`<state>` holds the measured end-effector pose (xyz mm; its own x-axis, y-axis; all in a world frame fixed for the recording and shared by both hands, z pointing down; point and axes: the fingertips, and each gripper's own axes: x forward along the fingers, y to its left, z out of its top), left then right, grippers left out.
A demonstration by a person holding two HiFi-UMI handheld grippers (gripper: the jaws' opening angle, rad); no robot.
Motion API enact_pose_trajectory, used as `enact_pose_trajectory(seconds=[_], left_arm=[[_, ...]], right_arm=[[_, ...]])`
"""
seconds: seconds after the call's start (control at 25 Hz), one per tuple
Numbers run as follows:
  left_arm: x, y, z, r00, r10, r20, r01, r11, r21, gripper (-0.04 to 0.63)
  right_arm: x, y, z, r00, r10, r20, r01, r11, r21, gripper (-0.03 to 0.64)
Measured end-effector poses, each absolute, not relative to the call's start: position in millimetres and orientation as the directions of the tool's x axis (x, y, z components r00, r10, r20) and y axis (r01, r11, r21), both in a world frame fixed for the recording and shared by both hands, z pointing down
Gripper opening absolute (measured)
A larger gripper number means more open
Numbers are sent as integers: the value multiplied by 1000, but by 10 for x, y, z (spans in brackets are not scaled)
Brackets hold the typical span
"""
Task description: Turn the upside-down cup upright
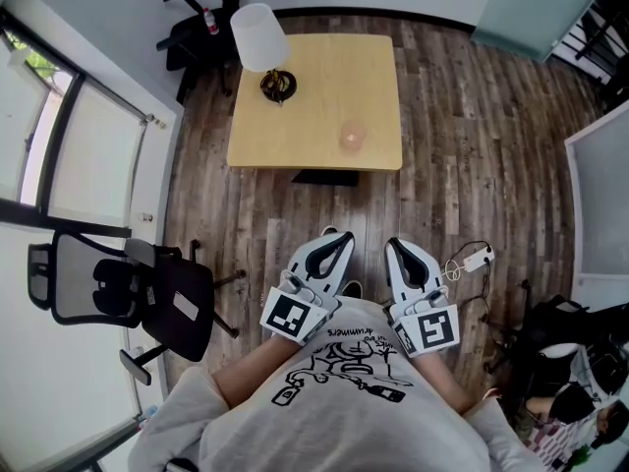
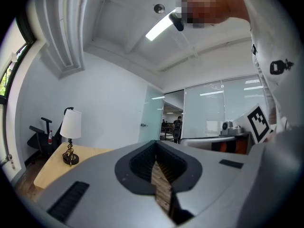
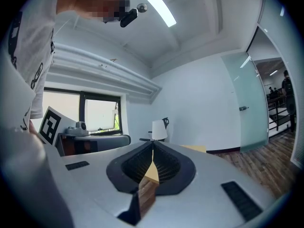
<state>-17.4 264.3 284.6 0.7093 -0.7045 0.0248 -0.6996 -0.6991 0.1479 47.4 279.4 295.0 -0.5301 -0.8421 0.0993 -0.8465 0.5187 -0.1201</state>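
A pale pink translucent cup (image 1: 352,138) stands on the light wooden table (image 1: 314,77), near its front edge. My left gripper (image 1: 343,237) and right gripper (image 1: 395,246) are held side by side close to my chest, well short of the table, over the floor. Both point level toward the table. Each has its jaws shut with nothing between them. In the left gripper view the left gripper (image 2: 156,151) shows closed jaws, with the table (image 2: 50,167) at the left. The right gripper (image 3: 153,150) likewise shows closed jaws; the cup is hidden in both gripper views.
A lamp with a white shade (image 1: 259,39) stands at the table's far left corner. A black office chair (image 1: 128,288) is at my left on the wood floor. An exercise bike (image 1: 197,23) is behind the table. A cable with a power strip (image 1: 472,261) lies on the floor at right.
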Motion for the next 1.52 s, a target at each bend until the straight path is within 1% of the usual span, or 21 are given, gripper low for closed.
enact_pose_trajectory(seconds=[0.4,0.68,1.0,1.24,1.36,1.52], left_arm=[[-382,1577,2810,720,-694,15,-688,-711,149,8],[-531,984,2780,748,-664,16,-659,-739,143,8],[-617,640,2830,781,-624,22,-620,-771,145,8],[-581,452,2938,784,-619,39,-617,-772,153,8],[-541,377,3020,779,-626,40,-623,-764,167,8],[-488,320,3243,768,-635,83,-637,-745,199,8]], right_arm=[[294,1778,2912,-512,-853,99,-859,505,-87,25],[91,1197,2896,-504,-858,96,-863,499,-72,25],[-10,830,2947,-472,-875,106,-881,466,-76,25],[4,632,3007,-478,-872,102,-878,472,-77,25],[27,559,3101,-506,-856,108,-862,501,-76,25],[82,509,3227,-547,-828,119,-837,542,-74,25]])
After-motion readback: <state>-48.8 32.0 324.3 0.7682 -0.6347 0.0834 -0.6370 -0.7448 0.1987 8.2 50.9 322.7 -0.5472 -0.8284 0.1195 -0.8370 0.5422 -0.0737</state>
